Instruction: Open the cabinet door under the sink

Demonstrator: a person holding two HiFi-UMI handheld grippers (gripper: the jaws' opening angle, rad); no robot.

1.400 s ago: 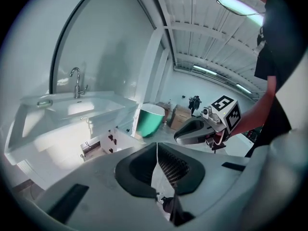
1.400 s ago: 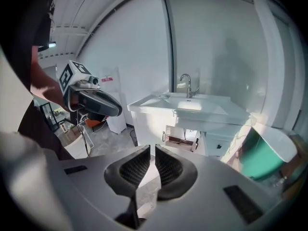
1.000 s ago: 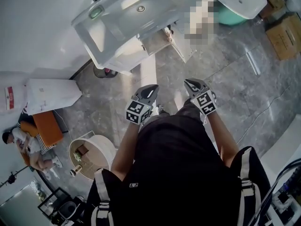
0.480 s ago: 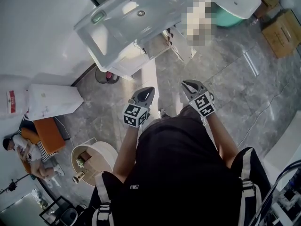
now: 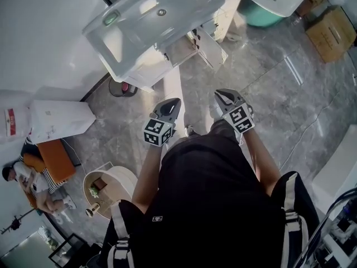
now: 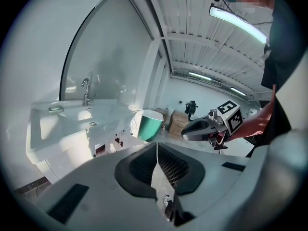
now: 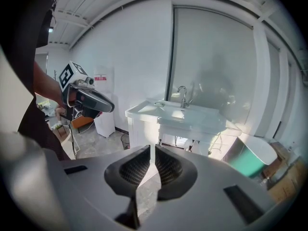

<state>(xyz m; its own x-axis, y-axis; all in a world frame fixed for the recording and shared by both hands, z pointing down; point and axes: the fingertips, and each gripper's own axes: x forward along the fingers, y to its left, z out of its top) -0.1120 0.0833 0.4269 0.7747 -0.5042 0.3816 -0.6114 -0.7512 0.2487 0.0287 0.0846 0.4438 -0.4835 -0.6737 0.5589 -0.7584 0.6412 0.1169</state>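
A white sink vanity (image 5: 150, 21) stands ahead of me on the grey floor. One white cabinet door (image 5: 209, 44) below it swings outward, and the space behind it shows dark. My left gripper (image 5: 170, 106) and right gripper (image 5: 225, 97) hang side by side at waist height, well short of the vanity and touching nothing. Both have their jaws together with nothing between them. In the right gripper view the vanity (image 7: 185, 117) lies beyond the shut gripper (image 7: 152, 150), with pipes visible underneath. The left gripper view shows the sink (image 6: 79, 119) to the left of the shut gripper (image 6: 155, 147).
A teal tub (image 5: 262, 13) stands right of the vanity, with cardboard boxes (image 5: 329, 32) further right. A small bin (image 5: 120, 87) sits at the vanity's left foot. At the left are a white box (image 5: 58, 121), a round basin (image 5: 106, 186) and a seated person (image 5: 28, 177).
Both grippers have drifted slightly to the left and stay shut. The vanity sits a little higher and further left in the head view.
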